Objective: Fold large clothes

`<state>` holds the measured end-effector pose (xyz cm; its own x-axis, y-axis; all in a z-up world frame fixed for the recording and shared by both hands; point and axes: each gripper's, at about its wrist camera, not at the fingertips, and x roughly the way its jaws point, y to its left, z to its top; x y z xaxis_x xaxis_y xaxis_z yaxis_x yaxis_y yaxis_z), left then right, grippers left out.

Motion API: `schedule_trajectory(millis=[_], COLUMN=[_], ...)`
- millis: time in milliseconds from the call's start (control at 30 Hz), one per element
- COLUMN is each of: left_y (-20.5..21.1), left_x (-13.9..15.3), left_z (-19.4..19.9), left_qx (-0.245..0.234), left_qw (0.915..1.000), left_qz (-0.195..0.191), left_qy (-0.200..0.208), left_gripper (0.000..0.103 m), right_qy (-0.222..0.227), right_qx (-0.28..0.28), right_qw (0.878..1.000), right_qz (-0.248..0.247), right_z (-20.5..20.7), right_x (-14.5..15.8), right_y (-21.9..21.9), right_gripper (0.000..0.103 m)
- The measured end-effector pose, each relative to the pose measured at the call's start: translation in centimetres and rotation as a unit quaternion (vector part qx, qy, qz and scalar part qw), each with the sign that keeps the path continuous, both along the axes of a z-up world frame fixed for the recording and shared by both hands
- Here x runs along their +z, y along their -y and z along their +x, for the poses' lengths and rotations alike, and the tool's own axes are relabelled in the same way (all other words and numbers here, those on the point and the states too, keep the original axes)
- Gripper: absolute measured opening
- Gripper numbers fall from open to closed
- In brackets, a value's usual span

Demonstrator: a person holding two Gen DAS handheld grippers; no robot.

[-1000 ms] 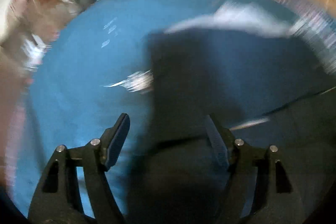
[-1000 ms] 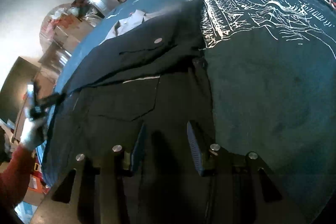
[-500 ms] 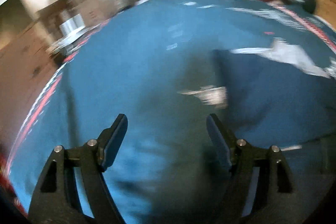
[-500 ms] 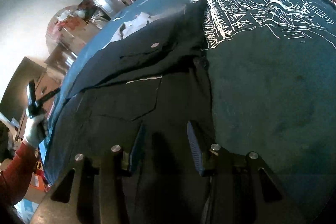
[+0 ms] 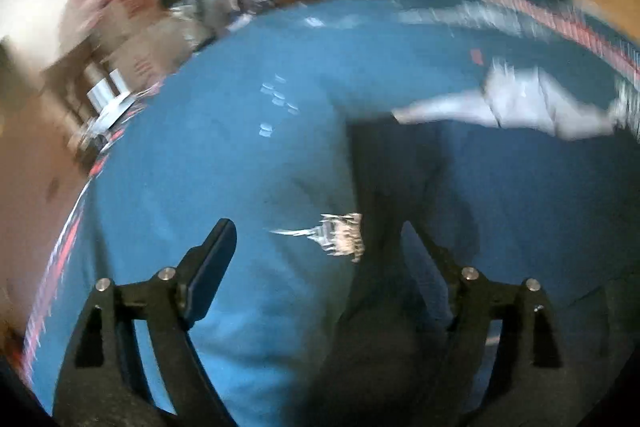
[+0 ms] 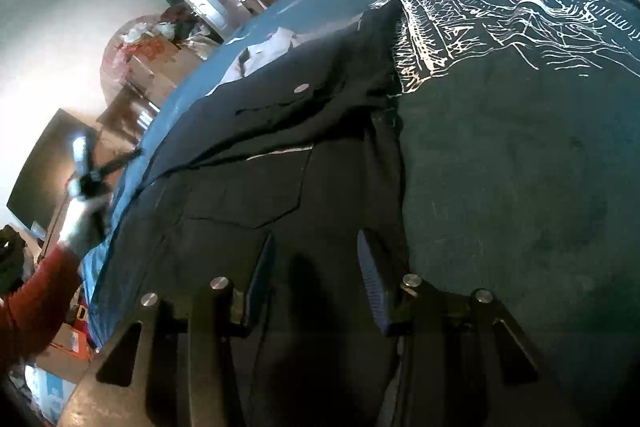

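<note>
A: Start close in. What is the right gripper (image 6: 316,267) doing?

B: It sits low over the near part of the black shirt (image 6: 280,155), jaws apart, nothing between them. Compared with a second ago that view has hardly changed; the shirt lies just as it did, spread on the blue patterned cloth (image 6: 520,155) that covers the worktop.

A: And the left gripper (image 5: 316,251)?

B: That one is the mover. Its view is smeared with motion. A second ago it looked down on dark fabric; half a second ago it had swung out over bare blue cloth; now the shirt's dark edge is back, running up between its jaws, which are wide apart and empty. From the right wrist view you can see it held off the far left edge of the shirt, in a gloved hand (image 6: 82,223) with a red sleeve (image 6: 36,299).

A: So no fold made yet?

B: I judge not. The shirt is still open and flat, chest pocket (image 6: 248,187) showing, pale collar lining (image 6: 264,51) at the far end. The left side seems to be lining up on an edge to grasp.
</note>
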<state>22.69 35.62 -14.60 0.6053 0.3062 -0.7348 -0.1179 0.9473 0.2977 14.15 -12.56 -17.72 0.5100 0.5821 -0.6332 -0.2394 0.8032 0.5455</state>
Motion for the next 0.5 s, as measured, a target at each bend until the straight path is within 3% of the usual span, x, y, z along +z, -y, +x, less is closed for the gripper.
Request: schedule_trajectory(millis=[67, 100, 200, 233, 367, 433, 500], left_y=[-1.7, -3.6, -6.4, -6.6, -3.1, -0.5, 0.5], left_x=[-2.8, -3.2, -1.0, -0.5, 1.1, -0.4, -3.6], left_z=[1.0, 1.2, 1.0, 0.6, 1.0, 2.1, 3.6], left_qx=[0.033, 0.064, 0.132, 0.134, 0.063, 0.015, 0.003], left_qw=[0.9978, 0.9968, 0.9906, 0.9901, 0.9972, 0.9998, 0.9981], left_qz=[0.032, -0.003, -0.028, -0.040, -0.024, 0.006, 0.033], left_qy=[-0.049, -0.047, -0.022, -0.012, 0.032, 0.008, -0.052], left_gripper=[0.084, 0.086, 0.083, 0.080, 0.081, 0.085, 0.087], right_qy=[0.003, 0.004, 0.008, 0.010, 0.010, 0.009, 0.008], right_qx=[0.001, 0.001, 0.002, 0.003, 0.008, 0.009, 0.009], right_qw=[1.000, 1.000, 1.000, 1.000, 0.999, 0.998, 0.998], right_qz=[0.008, 0.014, 0.025, 0.029, 0.045, 0.056, 0.064], right_z=[0.0, 0.0, 0.2, 0.2, 0.7, 0.8, 0.8], right_x=[-0.1, -0.3, -0.5, -0.6, -1.0, -1.2, -1.2], right_y=[0.2, 0.3, 0.6, 0.6, 0.8, 1.1, 1.2], right_gripper=[0.045, 0.045, 0.045, 0.045, 0.046, 0.046, 0.046])
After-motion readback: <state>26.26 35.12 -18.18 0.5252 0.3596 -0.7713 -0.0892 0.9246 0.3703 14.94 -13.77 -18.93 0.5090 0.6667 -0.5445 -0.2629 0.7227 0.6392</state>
